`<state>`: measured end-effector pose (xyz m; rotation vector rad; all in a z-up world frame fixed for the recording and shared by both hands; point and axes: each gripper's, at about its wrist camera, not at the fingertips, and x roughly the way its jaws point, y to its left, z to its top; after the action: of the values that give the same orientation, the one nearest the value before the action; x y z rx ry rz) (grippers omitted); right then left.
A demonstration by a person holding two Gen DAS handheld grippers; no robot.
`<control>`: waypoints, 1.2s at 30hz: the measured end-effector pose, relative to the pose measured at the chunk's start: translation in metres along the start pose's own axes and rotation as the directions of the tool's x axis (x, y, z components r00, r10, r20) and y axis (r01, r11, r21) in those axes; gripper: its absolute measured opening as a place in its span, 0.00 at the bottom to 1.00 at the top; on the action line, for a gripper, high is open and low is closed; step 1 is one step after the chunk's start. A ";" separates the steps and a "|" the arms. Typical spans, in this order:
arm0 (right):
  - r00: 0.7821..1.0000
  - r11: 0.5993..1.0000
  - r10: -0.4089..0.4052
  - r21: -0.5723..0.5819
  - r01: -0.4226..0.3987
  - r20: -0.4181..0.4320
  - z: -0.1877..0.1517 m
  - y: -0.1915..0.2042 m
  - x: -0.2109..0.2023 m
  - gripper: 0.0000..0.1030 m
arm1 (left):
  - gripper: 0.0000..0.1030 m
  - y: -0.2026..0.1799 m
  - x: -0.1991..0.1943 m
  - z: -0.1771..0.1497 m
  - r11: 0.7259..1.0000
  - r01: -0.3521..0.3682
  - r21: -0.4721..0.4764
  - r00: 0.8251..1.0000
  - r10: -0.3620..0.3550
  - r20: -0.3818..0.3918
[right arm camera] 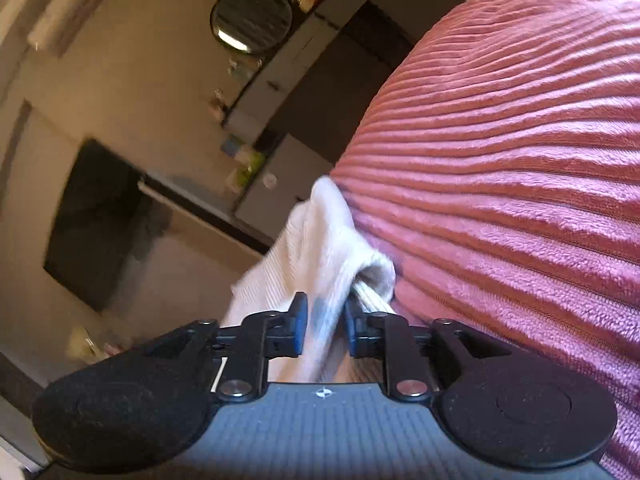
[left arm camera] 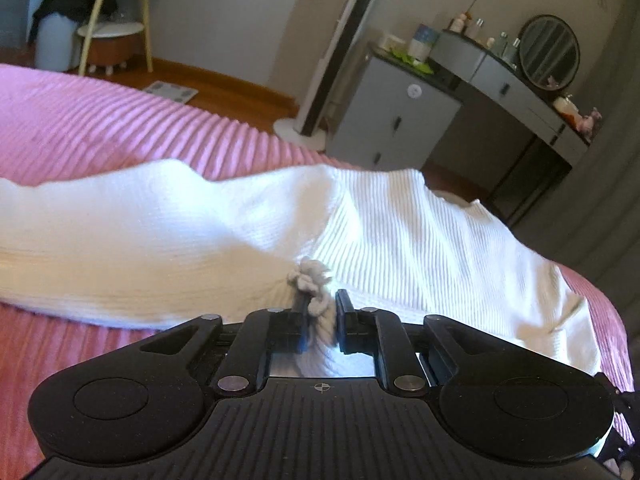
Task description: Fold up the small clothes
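On the pink ribbed blanket (left arm camera: 100,128), the left gripper (left arm camera: 320,308) pinches the white sock (left arm camera: 380,220); the right gripper (right arm camera: 324,320) clamps its other end.

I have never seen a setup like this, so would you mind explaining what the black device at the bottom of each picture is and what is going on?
A person holds a two-finger gripper in each hand, and each carries a wide-angle camera looking along its fingers. One picture is from the left gripper, the other from the right gripper. A white sock lies across a pink ribbed blanket on a bed. Each gripper is shut on the white fabric: the left pinches a bunched bit, the right a fold near the blanket's edge. A dressing table with a round mirror stands behind.
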<state>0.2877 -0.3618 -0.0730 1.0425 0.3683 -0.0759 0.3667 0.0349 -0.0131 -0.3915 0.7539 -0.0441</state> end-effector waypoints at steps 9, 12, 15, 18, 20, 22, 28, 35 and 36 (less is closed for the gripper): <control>0.993 0.986 -0.061 -0.148 0.076 0.102 0.002 0.016 -0.012 0.07 | 0.13 0.000 -0.009 0.001 0.998 0.060 0.012 0.997 -0.060 0.044; 0.989 0.975 -0.097 -0.191 0.116 0.109 0.000 0.019 -0.011 0.07 | 0.13 0.002 -0.011 0.005 0.998 0.061 0.000 0.997 -0.061 0.056; 0.987 0.962 -0.109 -0.236 0.135 0.118 -0.003 0.024 -0.011 0.07 | 0.13 -0.002 -0.017 0.012 0.996 0.084 -0.013 0.995 -0.083 0.047; 0.981 0.945 -0.165 -0.267 0.186 0.101 -0.006 0.027 -0.006 0.07 | 0.36 -0.007 -0.022 0.020 0.997 0.072 0.006 0.995 -0.073 0.067; 0.981 0.948 -0.170 -0.254 0.190 0.099 -0.004 0.027 -0.010 0.08 | 0.53 -0.003 -0.022 0.024 0.999 0.040 -0.009 0.997 -0.039 0.069; 0.977 0.953 -0.183 -0.225 0.205 0.114 -0.002 0.028 -0.017 0.10 | 0.55 0.004 -0.023 0.022 0.999 0.045 -0.028 0.998 -0.043 0.052; 0.943 0.917 -0.243 -0.262 0.300 0.229 0.002 0.049 -0.039 0.17 | 0.54 0.013 -0.015 -0.003 0.999 0.037 -0.002 0.998 -0.037 -0.045; 0.999 0.907 -0.034 -0.420 0.028 -0.005 -0.038 0.073 -0.018 0.15 | 0.30 0.017 -0.012 -0.014 1.000 0.014 0.001 0.999 -0.014 -0.048; 0.998 0.896 -0.038 -0.443 0.008 -0.059 -0.046 0.074 -0.011 0.14 | 0.31 0.022 -0.015 -0.013 1.000 0.017 -0.024 0.999 -0.018 -0.046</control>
<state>0.2829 -0.2857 -0.0289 0.5878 0.4343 0.0226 0.3453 0.0541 -0.0200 -0.4210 0.7968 -0.0607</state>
